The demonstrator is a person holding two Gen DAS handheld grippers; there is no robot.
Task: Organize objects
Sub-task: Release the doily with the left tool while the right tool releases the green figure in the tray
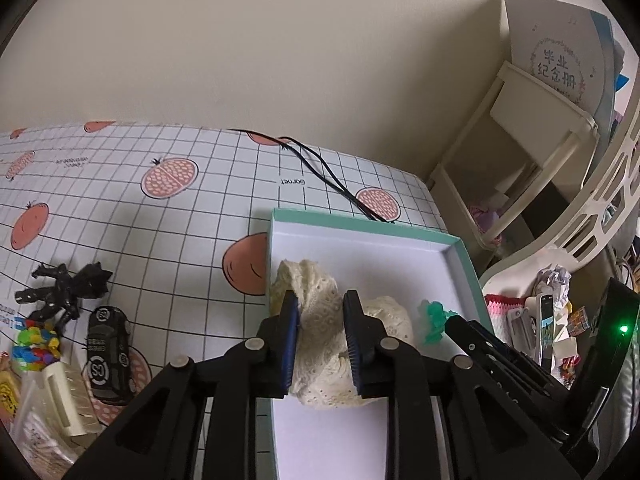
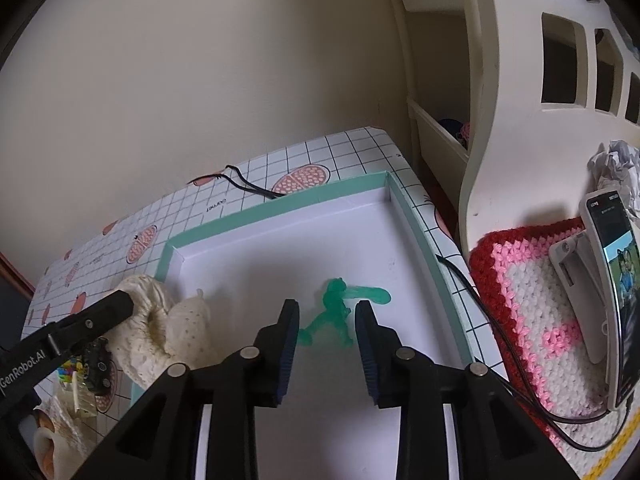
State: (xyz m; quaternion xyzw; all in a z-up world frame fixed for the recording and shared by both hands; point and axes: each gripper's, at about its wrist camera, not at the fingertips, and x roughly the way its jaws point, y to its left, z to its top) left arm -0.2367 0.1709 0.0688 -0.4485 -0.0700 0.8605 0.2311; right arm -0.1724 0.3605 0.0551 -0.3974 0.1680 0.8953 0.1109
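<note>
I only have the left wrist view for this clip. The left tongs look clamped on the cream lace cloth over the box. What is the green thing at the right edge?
Observer: A translucent green toy figure, lying on the floor of the box.
Operator: Do the right tongs hold it?
Observer: No. The right tongs are open, fingers either side of it and apart from it.
Operator: What's right of the box?
Observer: A red, pink and white crocheted mat, with a phone propped in a stand on it.
</note>
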